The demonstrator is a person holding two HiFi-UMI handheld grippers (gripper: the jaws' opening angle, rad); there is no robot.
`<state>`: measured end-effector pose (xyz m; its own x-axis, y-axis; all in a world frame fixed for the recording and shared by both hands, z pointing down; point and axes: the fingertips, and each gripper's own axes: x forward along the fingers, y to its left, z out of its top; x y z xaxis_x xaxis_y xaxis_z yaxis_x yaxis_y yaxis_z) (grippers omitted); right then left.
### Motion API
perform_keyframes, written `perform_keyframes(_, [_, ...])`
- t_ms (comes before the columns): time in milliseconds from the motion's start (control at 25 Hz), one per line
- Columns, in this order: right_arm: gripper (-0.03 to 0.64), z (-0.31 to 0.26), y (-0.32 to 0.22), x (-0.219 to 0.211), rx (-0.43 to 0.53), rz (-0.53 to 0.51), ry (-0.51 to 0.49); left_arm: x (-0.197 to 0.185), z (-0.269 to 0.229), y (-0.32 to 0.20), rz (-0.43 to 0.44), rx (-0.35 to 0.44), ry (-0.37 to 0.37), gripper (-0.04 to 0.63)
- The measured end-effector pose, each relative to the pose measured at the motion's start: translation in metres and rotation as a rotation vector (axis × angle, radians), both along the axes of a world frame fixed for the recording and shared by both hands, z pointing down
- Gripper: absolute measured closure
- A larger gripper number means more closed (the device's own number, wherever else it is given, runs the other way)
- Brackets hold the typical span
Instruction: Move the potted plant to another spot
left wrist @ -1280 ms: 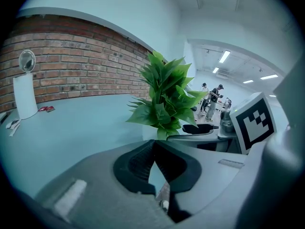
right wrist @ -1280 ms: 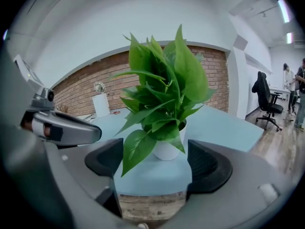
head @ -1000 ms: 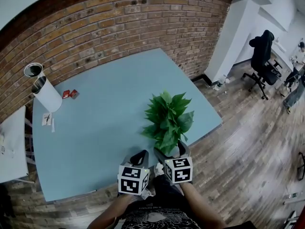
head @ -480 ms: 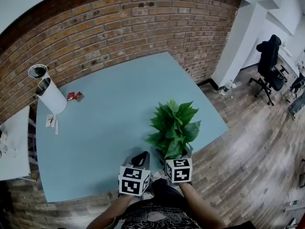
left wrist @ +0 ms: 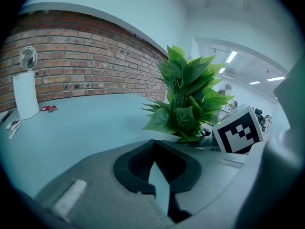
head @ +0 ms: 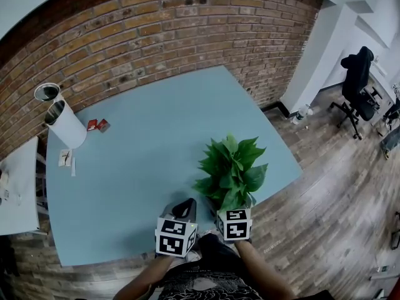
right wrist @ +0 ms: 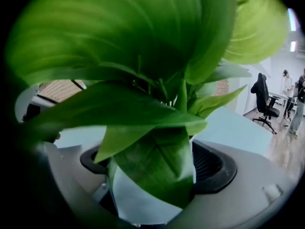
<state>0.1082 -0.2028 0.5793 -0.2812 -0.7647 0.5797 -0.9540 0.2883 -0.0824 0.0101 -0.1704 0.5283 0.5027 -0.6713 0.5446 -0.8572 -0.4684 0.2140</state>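
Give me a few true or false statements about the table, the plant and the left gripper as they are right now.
1. The potted plant stands upright by the near right edge of the table. True.
2. The left gripper holds the plant in its jaws. False: its jaws are together on nothing, beside the plant.
3. A white cylinder stands at the table's far left, near the brick wall. True.
4. The office chair is red. False: it is black.

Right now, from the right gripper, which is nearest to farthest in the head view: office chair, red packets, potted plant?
1. Potted plant, between the right gripper's jaws, which have just been opening.
2. Red packets, far left of the table, near the wall.
3. Office chair, on the floor, far right.
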Motion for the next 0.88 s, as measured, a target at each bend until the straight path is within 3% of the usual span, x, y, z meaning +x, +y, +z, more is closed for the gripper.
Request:
perform_keyframes(240, [0.172,0.003,-0.007,0.003,0.008,-0.012,0.025,-0.002,0.005,-0.005,-0.011,-0.011,0.002,0.601])
perform_keyframes(880, [0.178,0.001,-0.027,-0.016,0.005,-0.096,0.025,-0.016,0.007,-0.02,-0.081,-0.034,0.014,0.601])
